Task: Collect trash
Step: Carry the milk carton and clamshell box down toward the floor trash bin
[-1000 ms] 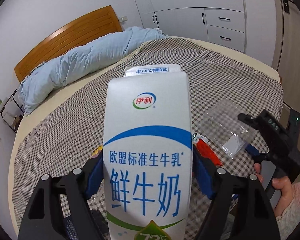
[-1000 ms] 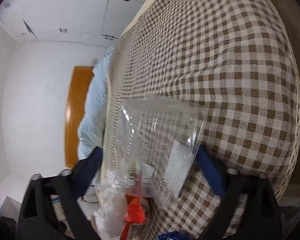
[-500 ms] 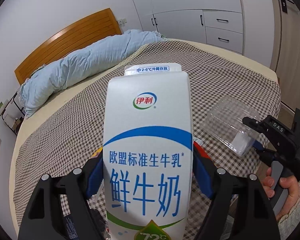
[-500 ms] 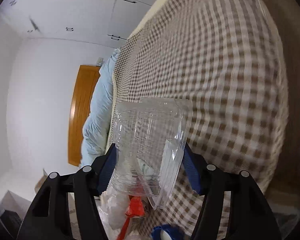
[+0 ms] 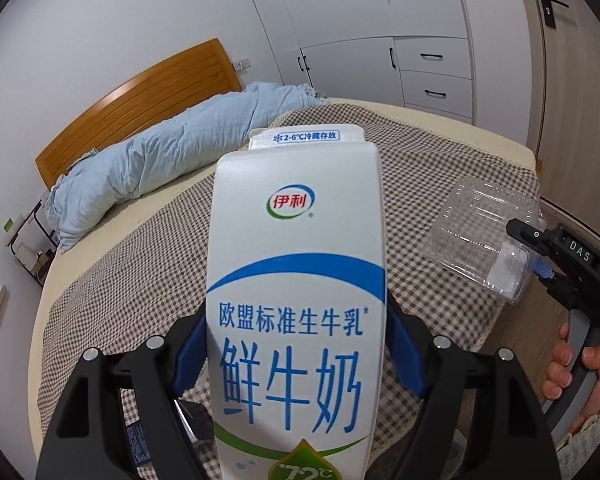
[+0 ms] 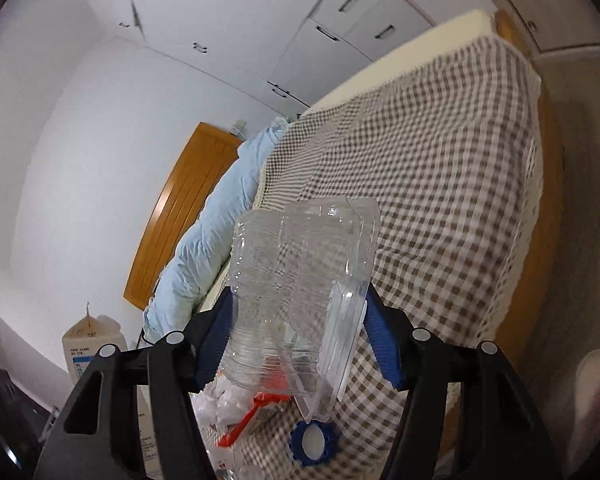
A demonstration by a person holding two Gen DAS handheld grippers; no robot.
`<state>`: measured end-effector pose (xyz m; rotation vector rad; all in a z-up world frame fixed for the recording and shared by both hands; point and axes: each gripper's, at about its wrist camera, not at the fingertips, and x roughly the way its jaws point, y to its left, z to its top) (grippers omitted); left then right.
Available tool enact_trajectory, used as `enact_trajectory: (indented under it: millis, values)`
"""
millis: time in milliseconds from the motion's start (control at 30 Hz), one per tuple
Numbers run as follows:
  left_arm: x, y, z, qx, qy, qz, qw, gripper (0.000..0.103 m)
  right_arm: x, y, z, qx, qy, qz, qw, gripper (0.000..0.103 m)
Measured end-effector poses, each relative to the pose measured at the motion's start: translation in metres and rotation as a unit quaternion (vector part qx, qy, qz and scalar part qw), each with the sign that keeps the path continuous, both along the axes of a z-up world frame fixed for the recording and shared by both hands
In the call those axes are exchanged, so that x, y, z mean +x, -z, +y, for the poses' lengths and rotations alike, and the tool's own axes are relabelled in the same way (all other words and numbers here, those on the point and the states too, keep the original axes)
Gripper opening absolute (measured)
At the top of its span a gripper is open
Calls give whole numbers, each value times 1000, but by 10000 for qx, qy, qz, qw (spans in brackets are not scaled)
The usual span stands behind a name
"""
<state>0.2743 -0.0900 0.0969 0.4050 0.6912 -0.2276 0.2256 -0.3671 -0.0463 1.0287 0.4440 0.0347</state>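
Observation:
A white milk carton with blue lettering stands upright between the blue pads of my left gripper, which is shut on it above the bed. The same carton shows at the lower left of the right wrist view. My right gripper is shut on a clear plastic clamshell box, held off the blanket. From the left wrist view, that box hangs at the right in the right gripper. Below it lie crumpled white plastic, a red wrapper and a blue cap.
The bed carries a brown checked blanket and a rolled light blue quilt along a wooden headboard. White wardrobes with drawers stand behind the bed. A hand grips the right gripper's handle.
The right gripper's jaws closed on the clear box and lifted it off the blanket while rolling. The left gripper rose and drew back a little with the carton.

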Motion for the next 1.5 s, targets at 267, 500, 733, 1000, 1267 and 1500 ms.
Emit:
enact_trajectory:
  millis: [267,500,733,1000,1267,1500]
  values:
    - [-38,-10,6,-12,78,-106,9999,75,-40,-25,-1,-437,-209,-174,9987,61]
    - [-76,-10,13,-84,208,-64,9997,75,-77,-44,10,-853,-443,-342,9948,61]
    - [-112,-1,20,-108,375,88,9992,75,-95,-57,18,-1199,-665,-455,9895,61]
    - [-150,14,26,-297,625,305,9971,75,-130,-55,20,-1686,-910,-449,9804,61]
    - [-181,32,30,-344,903,474,9942,75,-159,-42,17,-2105,-1048,-300,9715,61]
    - [-207,52,34,-346,1167,703,9901,75,-178,-23,18,-2436,-1232,-176,9619,61]
